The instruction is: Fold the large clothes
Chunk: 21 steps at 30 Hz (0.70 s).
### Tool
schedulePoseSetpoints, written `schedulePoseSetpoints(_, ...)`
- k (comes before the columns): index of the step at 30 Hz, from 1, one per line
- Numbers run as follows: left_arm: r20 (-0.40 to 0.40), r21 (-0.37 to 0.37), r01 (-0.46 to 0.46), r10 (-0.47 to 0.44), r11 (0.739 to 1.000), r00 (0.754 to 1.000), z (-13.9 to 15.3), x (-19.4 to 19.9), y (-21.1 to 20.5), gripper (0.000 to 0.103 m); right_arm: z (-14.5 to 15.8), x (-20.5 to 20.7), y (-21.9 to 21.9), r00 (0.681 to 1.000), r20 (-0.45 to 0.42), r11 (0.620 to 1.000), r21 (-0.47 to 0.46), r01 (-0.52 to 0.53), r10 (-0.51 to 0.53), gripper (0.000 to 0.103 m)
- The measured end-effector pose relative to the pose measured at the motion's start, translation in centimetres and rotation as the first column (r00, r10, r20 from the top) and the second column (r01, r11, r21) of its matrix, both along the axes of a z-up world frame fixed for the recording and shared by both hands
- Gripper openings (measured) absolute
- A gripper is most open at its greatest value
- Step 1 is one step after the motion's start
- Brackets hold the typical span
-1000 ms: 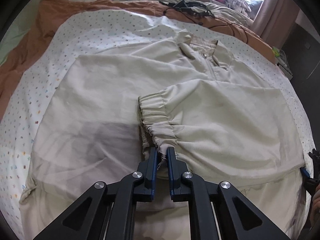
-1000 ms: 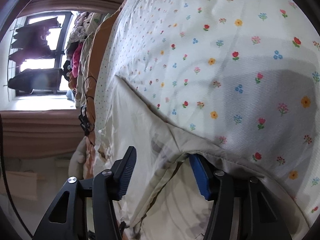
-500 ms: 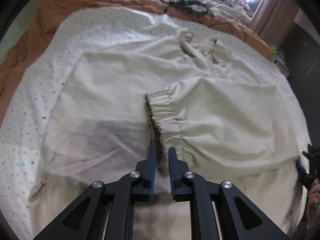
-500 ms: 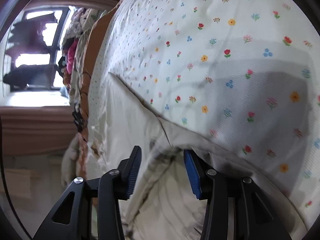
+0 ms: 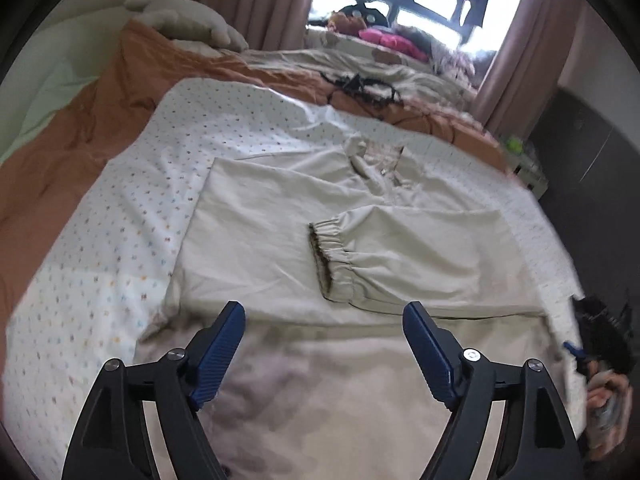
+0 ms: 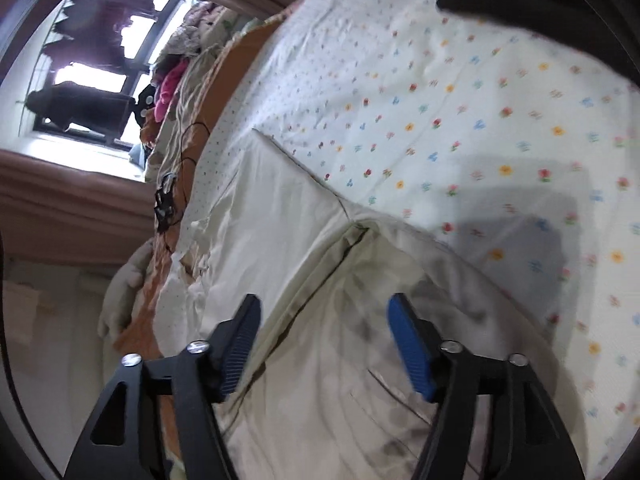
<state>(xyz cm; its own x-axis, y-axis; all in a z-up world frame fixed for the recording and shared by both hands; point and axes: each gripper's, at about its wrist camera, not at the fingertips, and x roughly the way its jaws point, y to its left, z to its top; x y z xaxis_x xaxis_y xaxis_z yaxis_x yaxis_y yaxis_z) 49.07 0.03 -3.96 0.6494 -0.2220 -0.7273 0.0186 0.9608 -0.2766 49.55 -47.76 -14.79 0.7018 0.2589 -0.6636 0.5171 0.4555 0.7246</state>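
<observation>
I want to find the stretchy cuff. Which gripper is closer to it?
Left. The left gripper hangs open just in front of the cuff, not touching it. The right gripper is off at the jacket's side edge, farther away.

A large cream jacket point(image 5: 280, 216) lies flat on the floral sheet, one elastic-cuffed sleeve point(image 5: 384, 252) folded across its front.

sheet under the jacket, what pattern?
White sheet with small multicoloured flowers; clearest in the right wrist view.

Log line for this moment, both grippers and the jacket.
left gripper: open, just released cuff | right gripper: open, jaws just widened, over jacket edge | sleeve folded across jacket on bed
</observation>
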Motion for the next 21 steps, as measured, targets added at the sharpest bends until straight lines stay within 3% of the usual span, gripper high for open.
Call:
schedulePoseSetpoints(4, 0.028, -0.046, 0.008, -0.007, 0.999, 1.0, 1.4, -3.3, 0.7, 0.087, 1.6, -2.6, 0.7, 0.999, 0.044, 0.999, -0.046, -0.009, 0.011, 0.082)
schedulePoseSetpoints(7, 0.088, -0.019, 0.026, -0.024, 0.999, 0.996, 2.9, -6.2, 0.9, 0.088, 3.1, -5.6, 1.6, 0.998, 0.064, 0.996, -0.086, -0.009, 0.015, 0.084)
schedulePoseSetpoints(10, 0.141, 0.001, 0.009, -0.009, 1.0, 0.99, 4.2, -9.1, 1.4, 0.094, 5.2, -8.7, 2.2, 0.993, 0.116, 0.991, -0.135, 0.011, 0.005, 0.099)
schedulePoseSetpoints(12, 0.181, 0.001, -0.001, 0.001, 1.0, 0.983, 5.2, -11.2, 1.8, 0.095, 6.4, -10.4, 2.5, 0.987, 0.158, 0.989, -0.145, 0.022, 0.001, 0.103)
schedulePoseSetpoints(16, 0.245, 0.001, 0.019, -0.018, 1.0, 0.969, 7.0, -14.6, 1.9, 0.1, 8.9, -14.1, 3.4, 0.971, 0.239, 0.983, -0.182, 0.034, 0.011, 0.103)
schedulePoseSetpoints(21, 0.317, -0.011, 0.007, -0.003, 1.0, 0.949, 9.0, -19.1, 2.2, 0.103, 11.2, -17.5, 4.8, 0.96, 0.273, 0.962, -0.271, 0.014, 0.063, 0.103)
